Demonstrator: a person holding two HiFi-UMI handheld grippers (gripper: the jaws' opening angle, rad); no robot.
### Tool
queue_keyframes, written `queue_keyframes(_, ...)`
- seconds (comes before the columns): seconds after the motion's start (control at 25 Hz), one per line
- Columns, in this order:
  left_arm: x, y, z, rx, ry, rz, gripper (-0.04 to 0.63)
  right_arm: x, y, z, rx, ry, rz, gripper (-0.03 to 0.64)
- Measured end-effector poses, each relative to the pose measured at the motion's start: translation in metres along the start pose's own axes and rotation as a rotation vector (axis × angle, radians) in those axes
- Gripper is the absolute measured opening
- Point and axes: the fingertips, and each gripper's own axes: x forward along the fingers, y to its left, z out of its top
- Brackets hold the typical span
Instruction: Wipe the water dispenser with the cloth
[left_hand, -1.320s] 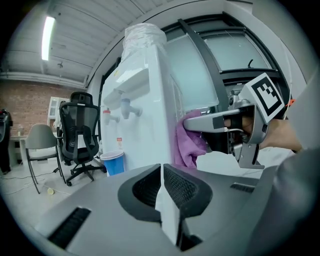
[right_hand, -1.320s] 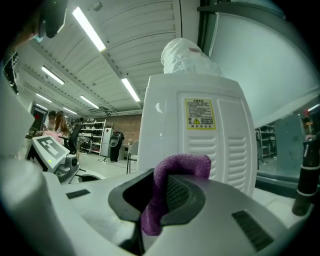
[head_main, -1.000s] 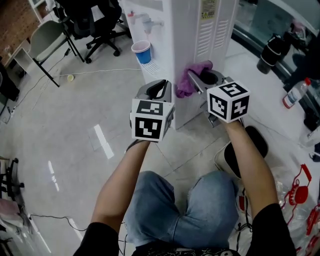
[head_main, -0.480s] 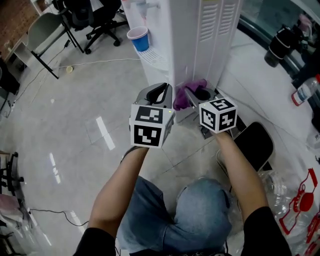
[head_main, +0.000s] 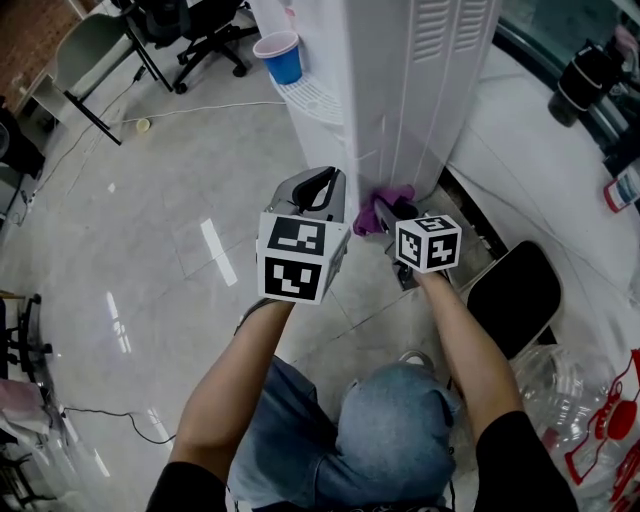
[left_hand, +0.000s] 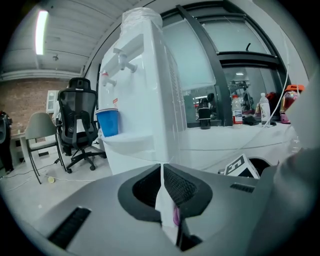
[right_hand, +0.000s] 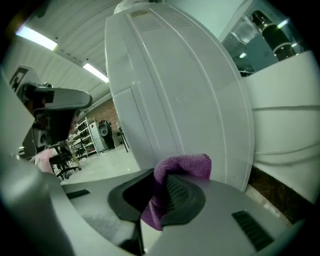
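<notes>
Cloth (right_hand: 184, 165) sitting clamped in right gripper (right_hand: 162, 186), pressing low on water dispenser (head_main: 400, 100) side panel for wiping; left gripper (head_main: 316, 190) hovering alongside, jaws together, empty.

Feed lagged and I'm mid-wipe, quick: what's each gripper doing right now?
Left gripper: jaws shut, holding nothing.
Right gripper: jaws shut on the purple cloth.

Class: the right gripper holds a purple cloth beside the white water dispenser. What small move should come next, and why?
Probably press the purple terry cloth onto the lower side of the tall white water dispenser and stroke along it. The right gripper is shut on the cloth close to that side, though contact is unclear; the shut, empty left gripper hangs clear.
</notes>
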Motion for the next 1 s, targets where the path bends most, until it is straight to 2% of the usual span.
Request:
queue_keyframes(0.2, 0.004, 0.0, -0.006, 0.01, 0.018, 0.004, 0.037, 0.005, -0.006, -0.02, 0.013, 0.036, -0.014, 0.041)
queue_keyframes(0.4, 0.007, 0.0, 0.011, -0.003, 0.013, 0.003, 0.037, -0.021, -0.006, 0.011, -0.007, 0.015, -0.031, 0.041)
queue_keyframes(0.76, -0.019, 0.004, 0.095, -0.044, 0.044, -0.004, 0.037, -0.091, 0.022, 0.142, -0.064, -0.013, -0.054, 0.041)
queue_keyframes(1.0, -0.055, 0.018, 0.196, -0.039, 0.058, -0.001, 0.037, -0.141, 0.056, 0.259, -0.075, -0.038, -0.058, 0.041)
